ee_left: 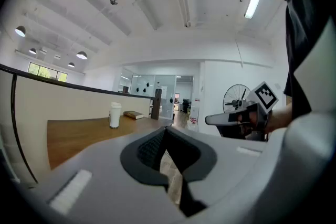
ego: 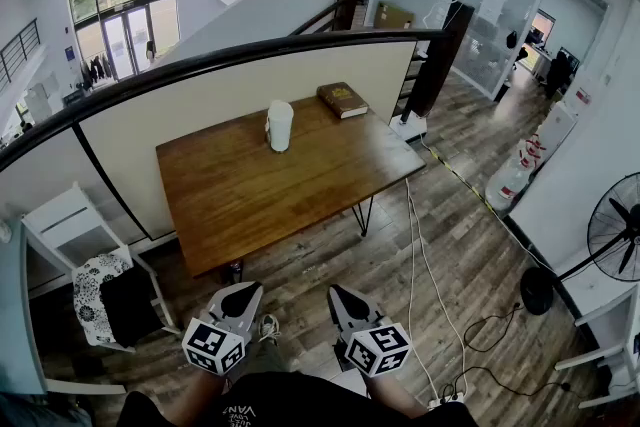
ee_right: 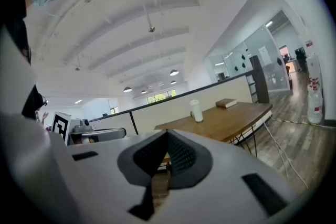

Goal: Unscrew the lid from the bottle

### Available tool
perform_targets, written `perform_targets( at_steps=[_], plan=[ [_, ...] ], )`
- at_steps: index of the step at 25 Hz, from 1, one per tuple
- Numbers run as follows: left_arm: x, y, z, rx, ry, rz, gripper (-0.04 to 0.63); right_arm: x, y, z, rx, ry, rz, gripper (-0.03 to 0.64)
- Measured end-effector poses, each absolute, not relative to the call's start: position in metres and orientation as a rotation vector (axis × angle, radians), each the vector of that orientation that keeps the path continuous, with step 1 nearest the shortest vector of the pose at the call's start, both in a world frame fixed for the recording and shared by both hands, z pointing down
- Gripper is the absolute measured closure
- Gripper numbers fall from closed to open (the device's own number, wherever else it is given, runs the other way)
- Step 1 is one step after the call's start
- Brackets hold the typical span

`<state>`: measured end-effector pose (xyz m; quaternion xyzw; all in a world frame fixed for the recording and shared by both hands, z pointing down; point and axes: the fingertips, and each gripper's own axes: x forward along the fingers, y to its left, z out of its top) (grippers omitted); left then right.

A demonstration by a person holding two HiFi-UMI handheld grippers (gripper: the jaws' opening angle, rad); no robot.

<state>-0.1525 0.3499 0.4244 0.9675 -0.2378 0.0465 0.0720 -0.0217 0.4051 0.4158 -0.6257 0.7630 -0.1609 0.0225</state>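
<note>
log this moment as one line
left hand-held gripper: shut, empty | right hand-held gripper: shut, empty | bottle: upright on table, untouched

The bottle (ego: pixel 279 126) stands on the far part of the surface (ego: pixel 250 200), and a book (ego: pixel 342 99) lies to its right by the far right corner, near it but not touching. A half wall (ego: pixel 190 115) runs behind the surface. On the floor (ego: pixel 455 245), a chair (ego: pixel 70 230) stands left of the surface and a fan (ego: pixel 618 233) well off to the right. The left tool (ego: pixel 240 295) and the right tool (ego: pixel 345 300) sit side by side before the surface's near edge, well apart from the bottle
</note>
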Motion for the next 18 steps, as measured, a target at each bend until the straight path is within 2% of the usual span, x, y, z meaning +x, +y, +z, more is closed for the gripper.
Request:
perform_targets(
  at_steps=[10, 12, 13, 14, 15, 18],
  plan=[
    [-0.147, 0.34, 0.422, 2.905, -0.686, 0.084, 0.582, -0.017, 0.386, 0.408, -1.826, 2.342, -0.51, 0.601],
    [-0.143, 0.33, 0.426, 2.89, -0.674, 0.079, 0.532, -0.012, 0.377, 0.407, -1.848, 2.334, -0.484, 0.6],
    [-0.139, 0.324, 0.429, 2.878, -0.667, 0.081, 0.438, -0.009, 0.371, 0.407, -1.852, 2.33, -0.479, 0.583],
    [-0.135, 0.316, 0.432, 2.868, -0.657, 0.087, 0.373, -0.007, 0.364, 0.407, -1.852, 2.328, -0.481, 0.492],
    [-0.131, 0.308, 0.435, 2.861, -0.645, 0.094, 0.371, -0.006, 0.357, 0.407, -1.851, 2.329, -0.487, 0.408],
    [-0.117, 0.278, 0.434, 2.863, -0.609, 0.096, 0.371, 0.0, 0.327, 0.408, -1.863, 2.337, -0.491, 0.407]
  ],
)
